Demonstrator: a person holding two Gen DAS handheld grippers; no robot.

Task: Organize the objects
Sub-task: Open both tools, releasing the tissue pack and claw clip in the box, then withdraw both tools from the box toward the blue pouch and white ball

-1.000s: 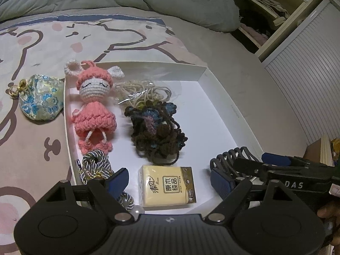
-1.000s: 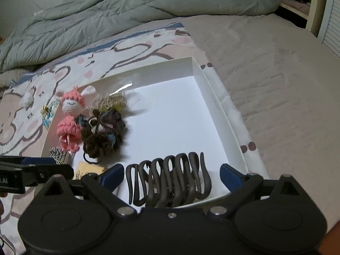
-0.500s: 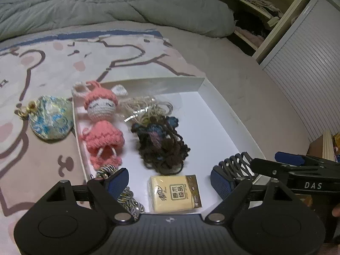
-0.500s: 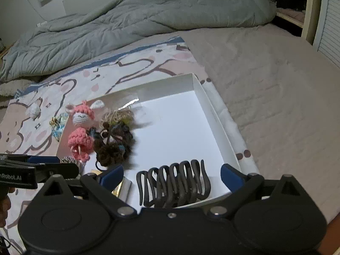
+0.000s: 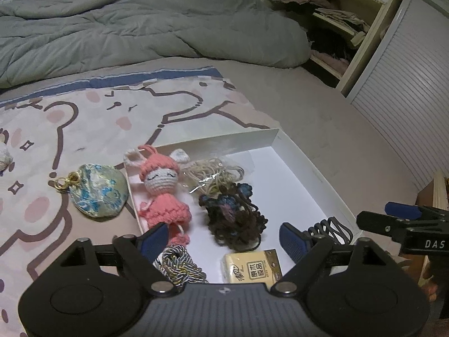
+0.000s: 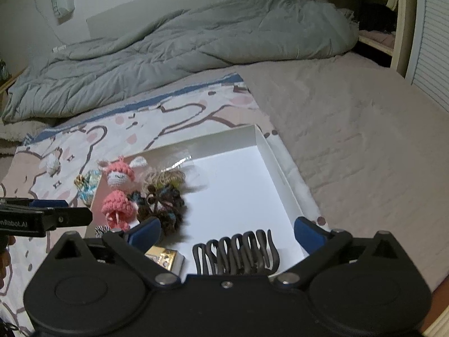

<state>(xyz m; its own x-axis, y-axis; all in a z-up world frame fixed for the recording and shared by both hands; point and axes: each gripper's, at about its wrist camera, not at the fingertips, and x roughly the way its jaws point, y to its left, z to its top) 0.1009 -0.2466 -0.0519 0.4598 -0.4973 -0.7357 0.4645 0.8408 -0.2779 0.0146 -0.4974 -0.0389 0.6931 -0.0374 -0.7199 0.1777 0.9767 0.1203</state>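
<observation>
A shallow white box (image 5: 308, 165) (image 6: 280, 168) lies on the bed. Inside are a pink crochet bunny (image 5: 162, 193) (image 6: 118, 193), a twine bundle (image 5: 213, 175), a dark crochet scrunchie (image 5: 233, 219) (image 6: 162, 205), a yellow tissue pack (image 5: 251, 266), a braided cord (image 5: 182, 264) and a black hair claw (image 6: 235, 252) (image 5: 331, 229). My left gripper (image 5: 223, 237) hovers above the box's near left part, jaws opening, nothing gripped. My right gripper (image 6: 226, 231) hangs over the hair claw, jaws opening, pads clear of it.
A blue-flowered brocade pouch (image 5: 96, 192) with a gold ring lies on the patterned sheet just left of the box. A small white item (image 6: 53, 163) sits farther left. A grey duvet (image 5: 140, 28) fills the back; wardrobe shelves and a slatted door (image 5: 407, 112) stand at right.
Both grippers have risen and drawn back from the box, so its contents look smaller and lower. Each pair of jaws stands slightly wider. The objects stay where they were.
</observation>
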